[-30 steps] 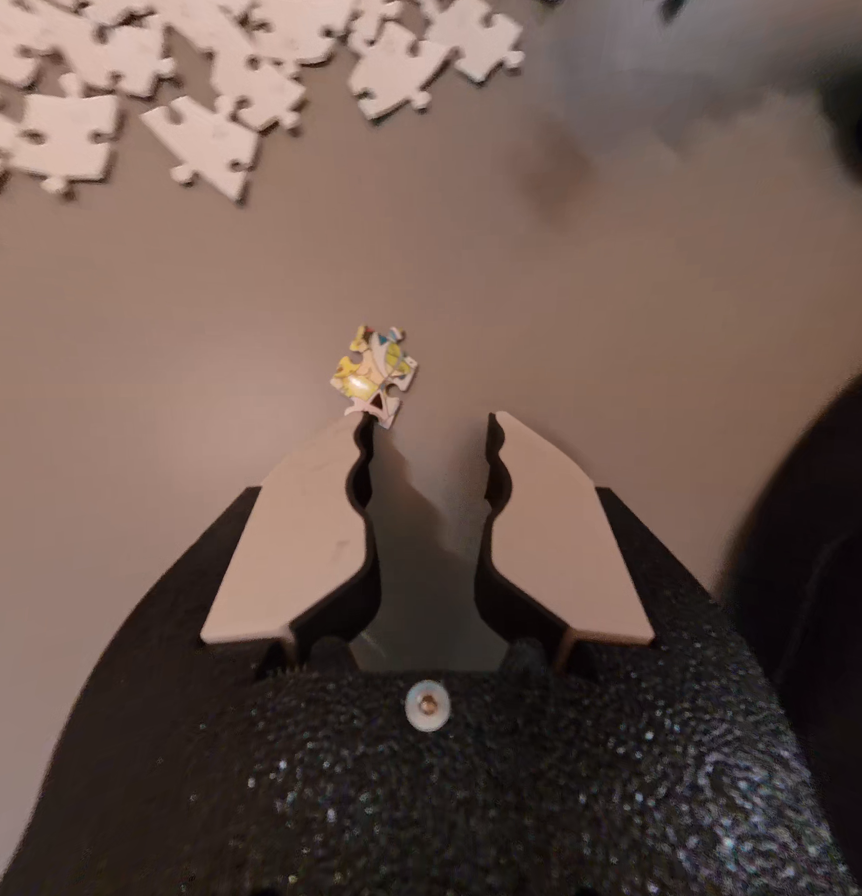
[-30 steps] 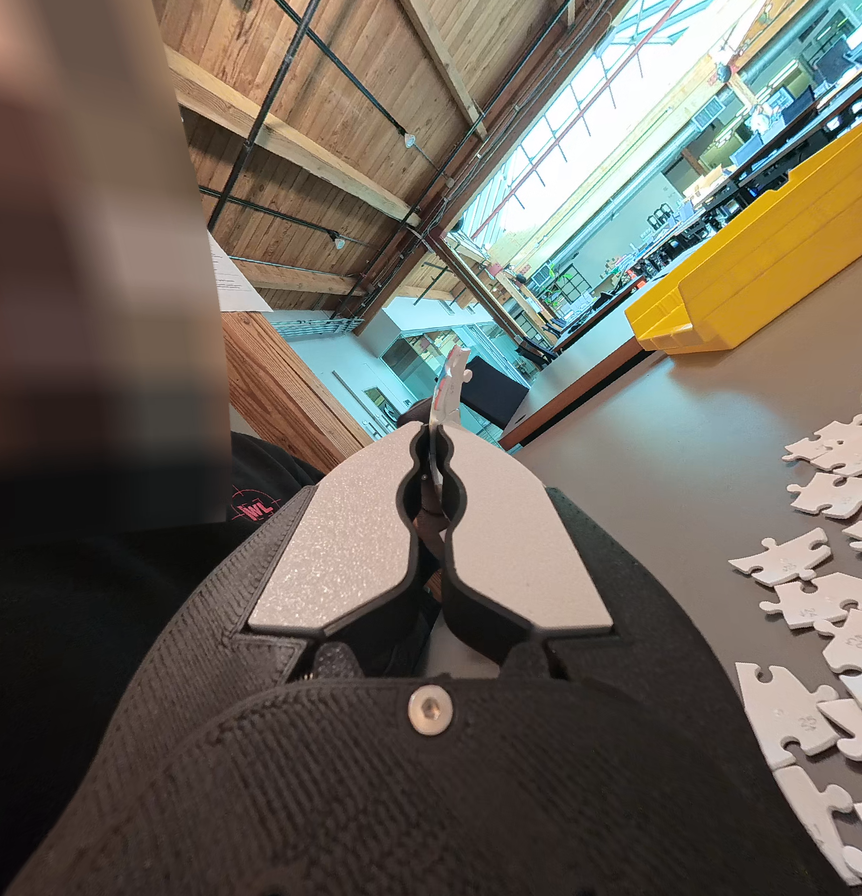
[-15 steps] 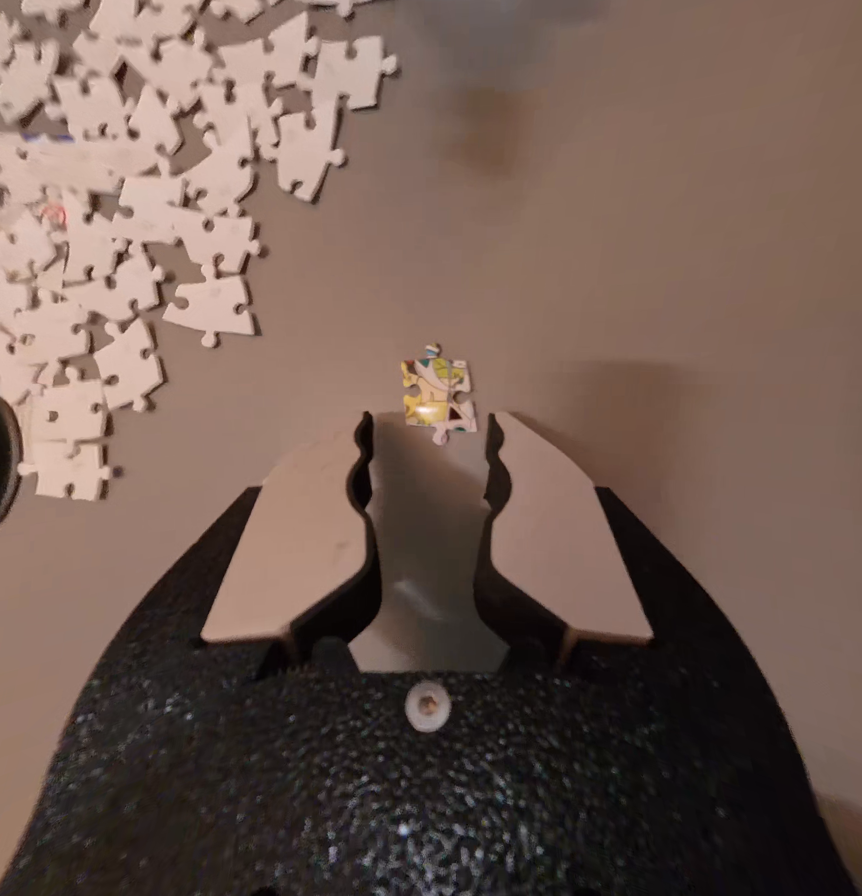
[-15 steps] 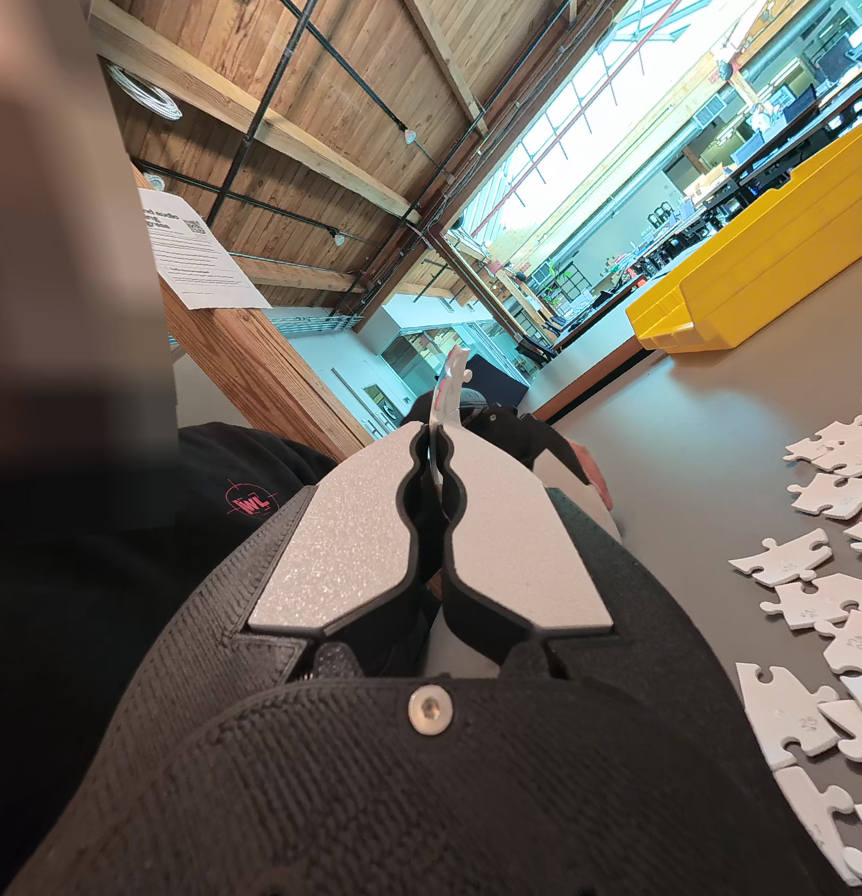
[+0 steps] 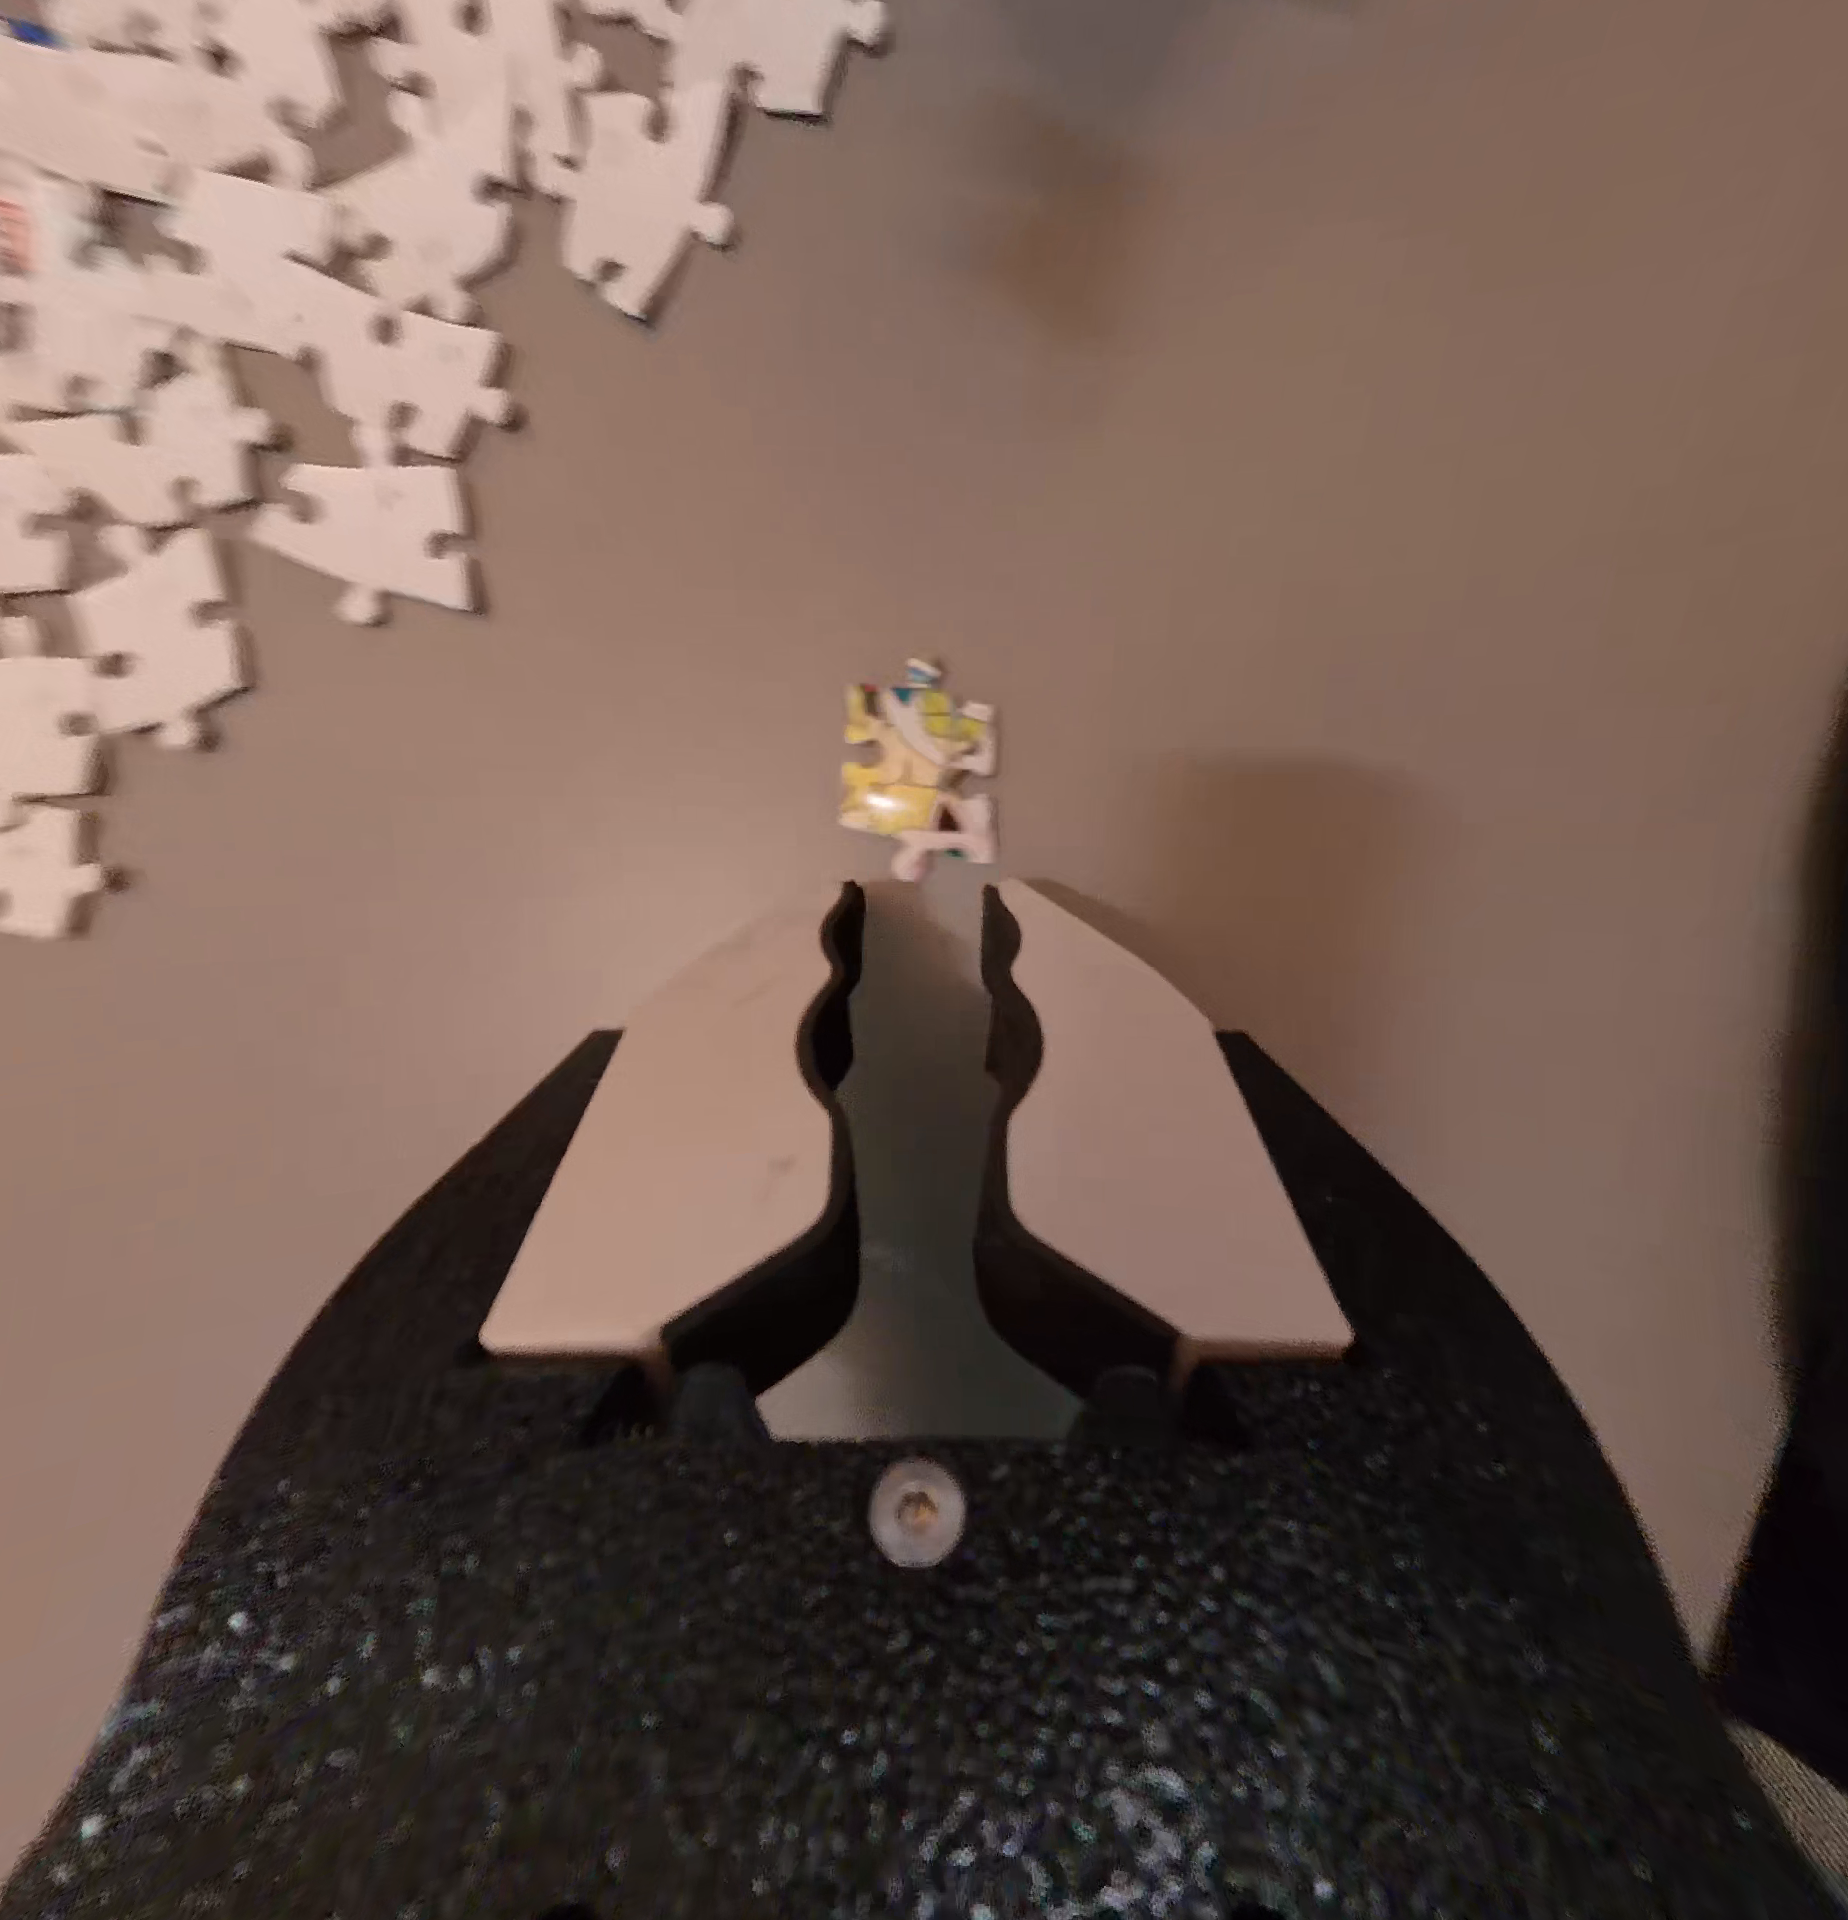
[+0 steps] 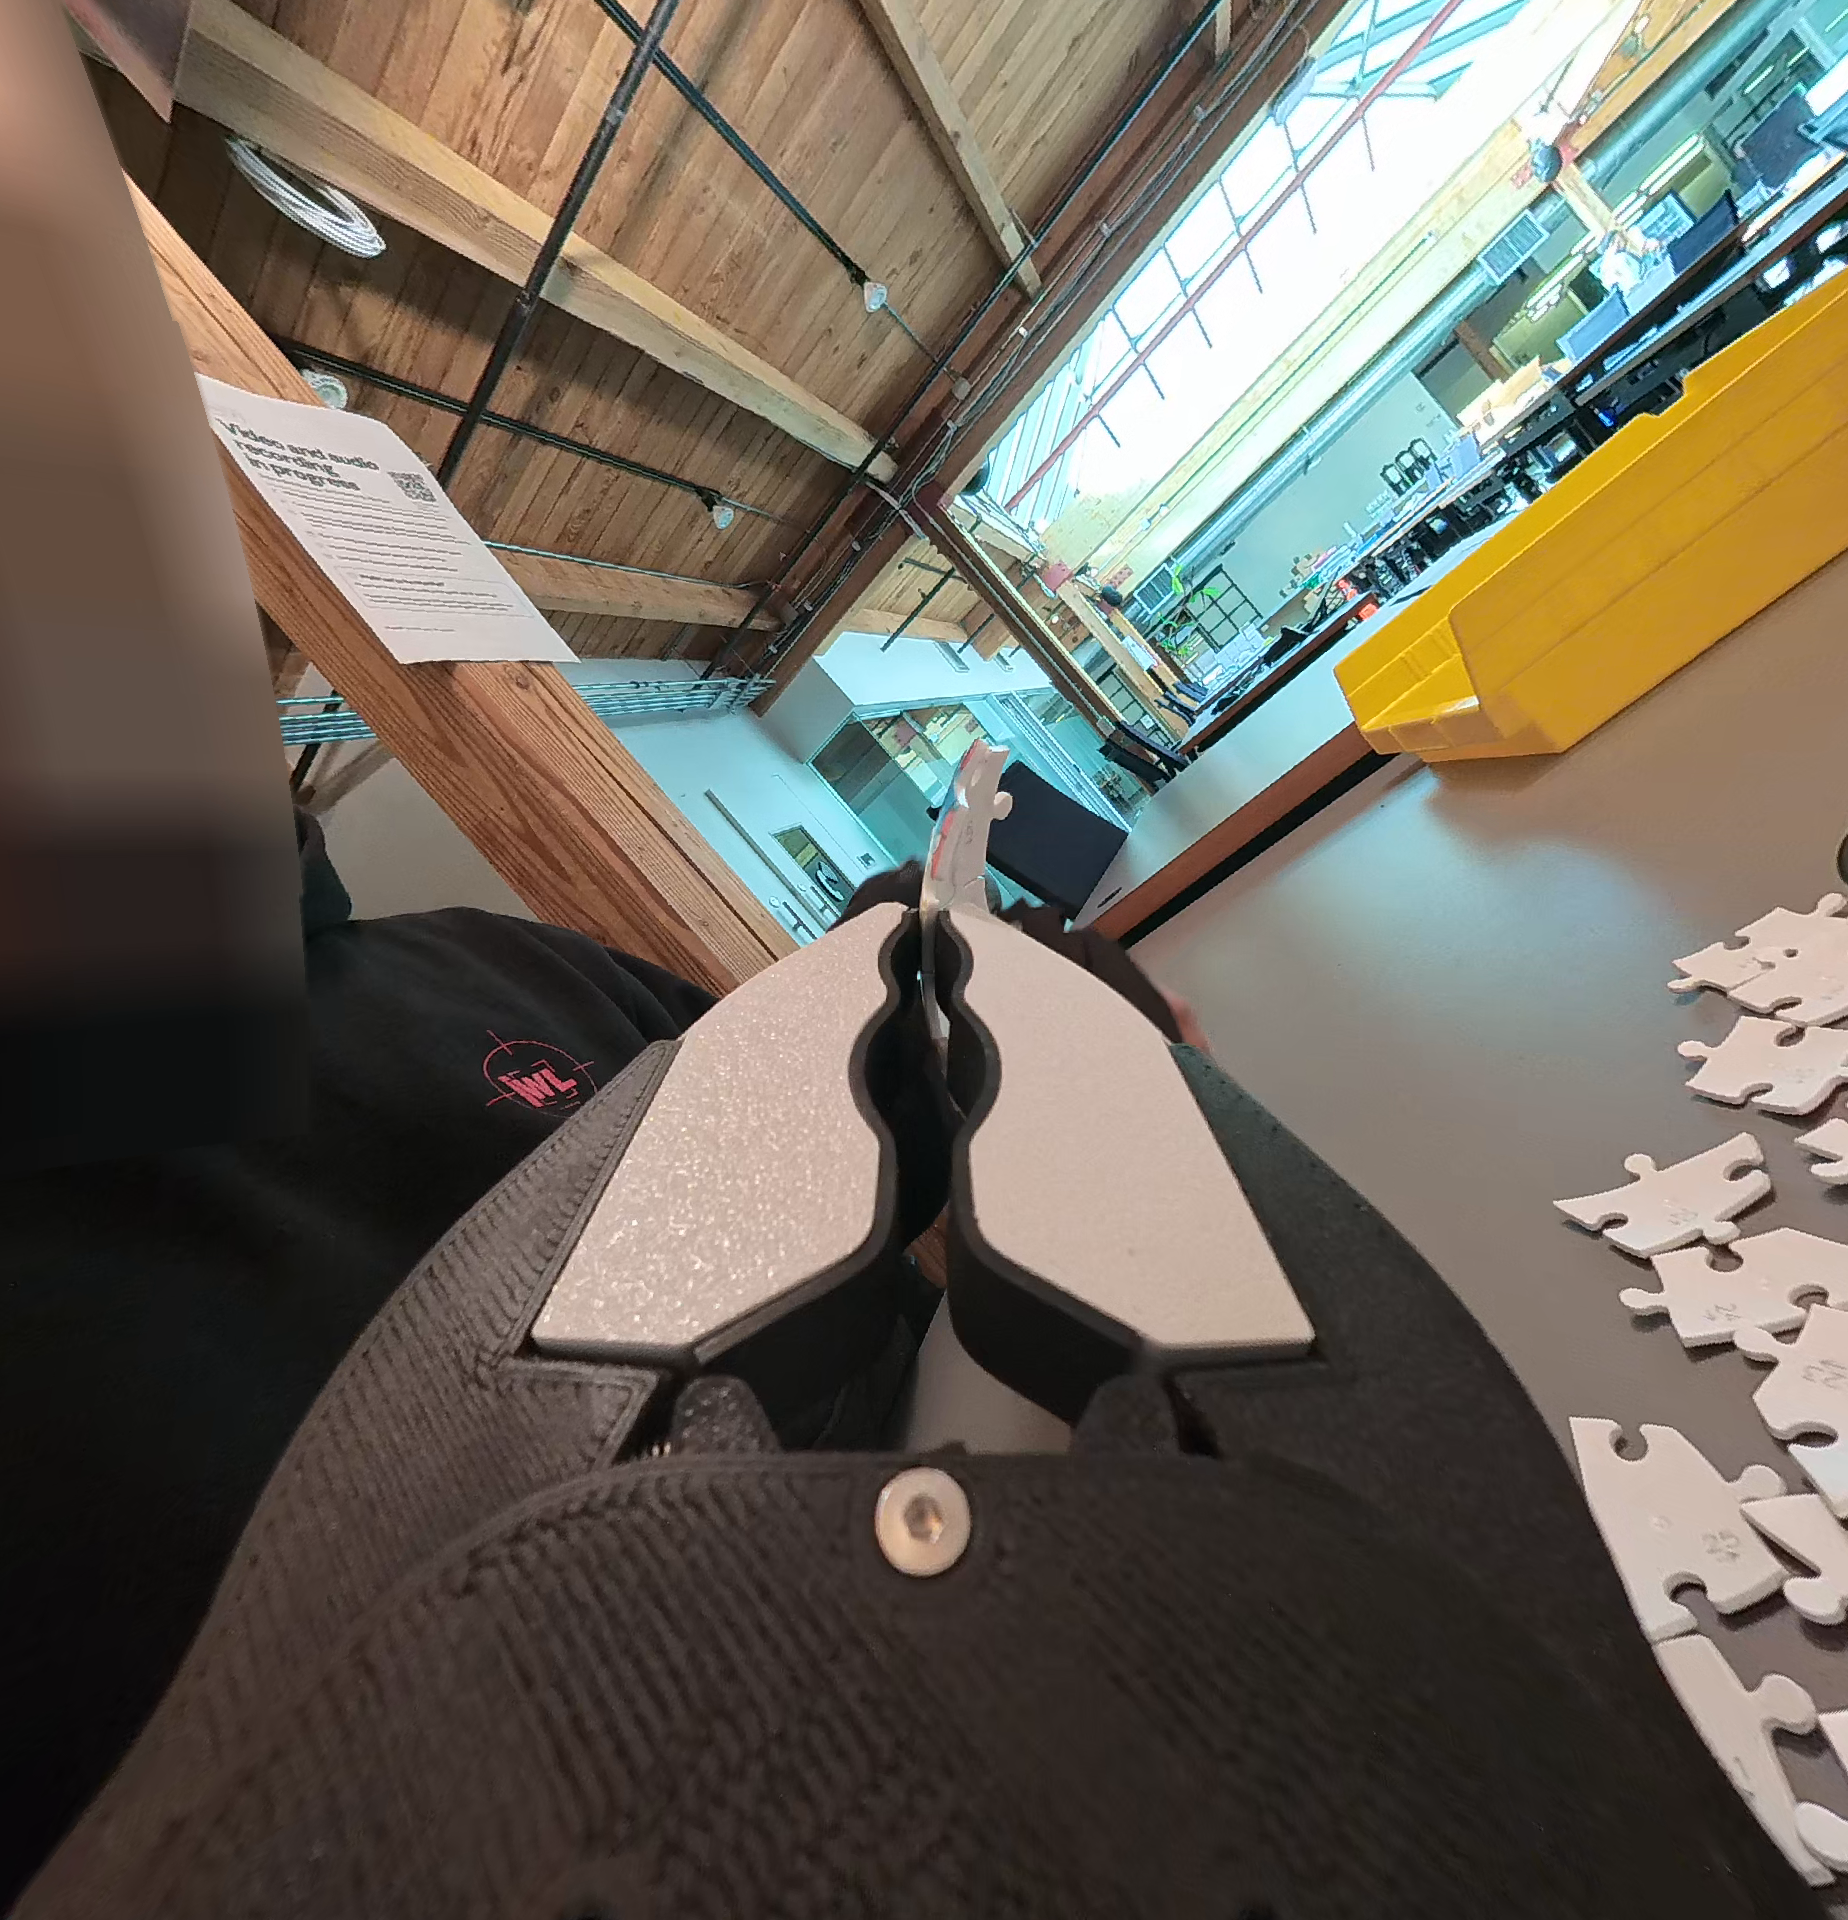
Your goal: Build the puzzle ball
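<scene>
My left gripper (image 5: 920, 891) has its jaws apart over the desk (image 5: 1315, 468), a coloured piece (image 5: 920, 774) lying just beyond the tips at frame centre. My right gripper (image 6: 935, 920) is clamped on an upright piece (image 6: 967, 821). White pieces (image 5: 172, 416) fill the upper left.

right wrist view | 10 o'clock: we see a white printed sheet (image 6: 380, 530) on a wooden beam (image 6: 504, 748), with a bold heading, fine lines and a square code | 9 o'clock: red round emblem (image 6: 530, 1081) with letters on a black garment (image 6: 400, 997) | 3 to 4 o'clock: faint numbers on white puzzle pieces (image 6: 1668, 1205) | left wrist view: too blurred, we read nothing
</scene>
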### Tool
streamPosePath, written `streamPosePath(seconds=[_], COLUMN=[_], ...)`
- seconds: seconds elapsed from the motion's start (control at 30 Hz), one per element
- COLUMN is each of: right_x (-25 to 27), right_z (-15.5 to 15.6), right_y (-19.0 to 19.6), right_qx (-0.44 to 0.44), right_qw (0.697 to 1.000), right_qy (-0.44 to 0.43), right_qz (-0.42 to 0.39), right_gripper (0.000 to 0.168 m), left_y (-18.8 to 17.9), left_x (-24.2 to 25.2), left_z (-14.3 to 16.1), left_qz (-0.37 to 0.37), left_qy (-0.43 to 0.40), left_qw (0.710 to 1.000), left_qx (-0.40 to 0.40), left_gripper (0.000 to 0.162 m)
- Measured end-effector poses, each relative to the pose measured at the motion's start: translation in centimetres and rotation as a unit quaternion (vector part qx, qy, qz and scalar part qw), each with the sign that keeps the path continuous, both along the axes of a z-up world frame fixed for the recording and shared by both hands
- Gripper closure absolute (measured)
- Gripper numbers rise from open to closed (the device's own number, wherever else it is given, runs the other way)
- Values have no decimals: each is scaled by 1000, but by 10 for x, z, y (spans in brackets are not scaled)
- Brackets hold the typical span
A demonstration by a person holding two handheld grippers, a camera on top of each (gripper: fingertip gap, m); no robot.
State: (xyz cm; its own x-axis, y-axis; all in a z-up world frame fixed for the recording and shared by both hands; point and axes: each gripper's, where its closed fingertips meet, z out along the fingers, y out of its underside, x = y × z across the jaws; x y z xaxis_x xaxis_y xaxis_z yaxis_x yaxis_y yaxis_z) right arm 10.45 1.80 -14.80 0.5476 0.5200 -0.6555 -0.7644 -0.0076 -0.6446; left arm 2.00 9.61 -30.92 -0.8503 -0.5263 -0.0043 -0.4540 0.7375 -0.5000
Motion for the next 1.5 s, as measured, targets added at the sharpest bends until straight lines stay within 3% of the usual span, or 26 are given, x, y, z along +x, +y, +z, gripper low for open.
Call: streamPosePath(seconds=[0.03, 0.2, 0.33, 0.47, 0.7, 0.8, 1.1, 1.5], right_x=[0, 0, 0, -1, 1, 1, 0, 0], right_z=[0, 0, 1, 2, 2, 2, 2, 2], right_y=[0, 0, -1, -1, -2, -3, -2, -2], right_qx=[0, 0, 2, 2, 2, 3, 3, 5], right_qw=[1000, 1000, 1000, 1000, 1000, 1000, 1000, 1000], right_qy=[0, -1, -2, -4, -4, -4, -4, -2], right_qz=[0, 0, -1, 1, -3, -5, -2, -1], right_gripper=[166, 166, 166, 166, 166, 166, 166, 166], left_y=[-6, -37, -30, -5, -18, -25, -28, -30], left_x=[-5, -18, -4, 22, 26, 23, 21, 20], left_z=[-2, -2, 12, 12, -1, -2, -3, -4], left_qz=[-13, -71, -62, -89, -172, -170, -124, -84], left_qy=[8, -12, -54, -119, -75, -55, -32, -15], left_qw=[1000, 997, 996, 989, 982, 984, 992, 996], left_qx=[-4, -30, -41, 20, 18, 5, -8, -14], left_gripper=[141, 139, 134, 128, 127, 132, 123, 132])
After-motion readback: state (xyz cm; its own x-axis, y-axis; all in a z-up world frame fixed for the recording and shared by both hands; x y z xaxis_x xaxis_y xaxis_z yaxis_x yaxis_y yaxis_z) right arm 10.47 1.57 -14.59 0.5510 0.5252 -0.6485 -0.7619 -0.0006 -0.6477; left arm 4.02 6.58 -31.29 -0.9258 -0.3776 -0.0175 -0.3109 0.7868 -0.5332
